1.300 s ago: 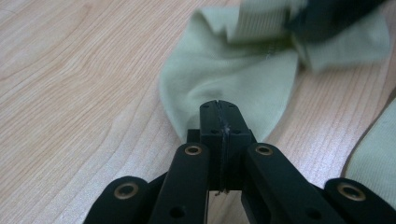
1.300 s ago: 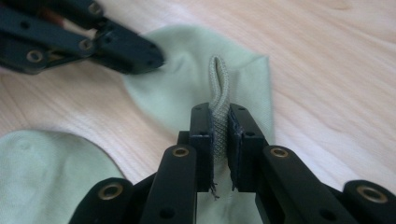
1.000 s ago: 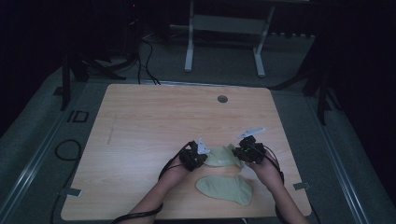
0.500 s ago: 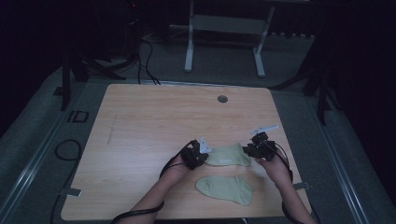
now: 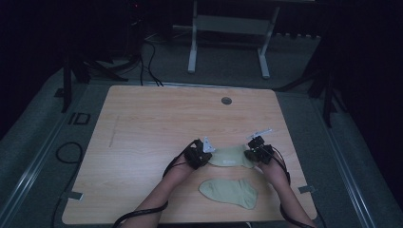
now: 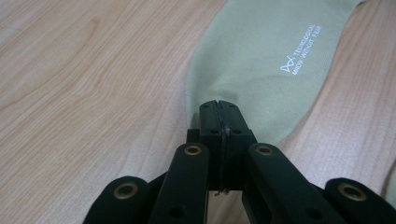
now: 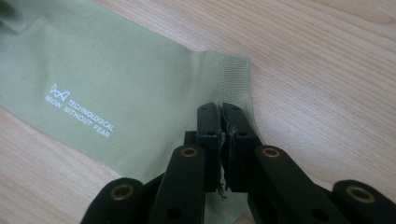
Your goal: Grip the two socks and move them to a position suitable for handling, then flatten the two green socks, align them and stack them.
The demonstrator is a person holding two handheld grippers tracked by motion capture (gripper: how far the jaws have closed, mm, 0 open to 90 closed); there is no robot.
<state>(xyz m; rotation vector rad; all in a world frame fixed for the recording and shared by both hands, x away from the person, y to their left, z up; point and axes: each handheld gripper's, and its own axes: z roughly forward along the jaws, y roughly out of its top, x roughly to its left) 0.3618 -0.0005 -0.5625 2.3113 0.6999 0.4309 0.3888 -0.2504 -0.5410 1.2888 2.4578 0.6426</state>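
Slippage was the risk: each hand-held gripper, left [image 5: 205, 151] and right [image 5: 250, 153], pinched only the sock [image 5: 231, 156] edge, so a tug could free it.

You are looking at a second green sock [image 5: 231, 192] lying flat on the wooden counter [image 5: 152, 128], near its front edge. A small round grommet [image 5: 226, 100] is sitting in the counter's surface near the far edge. Beyond the counter, a white metal stand [image 5: 228, 28] is resting on the grey floor [image 5: 43, 142], and black cables [image 5: 147, 52] are trailing across that floor at the far left. A cable loop [image 5: 66, 152] is lying left of the counter.
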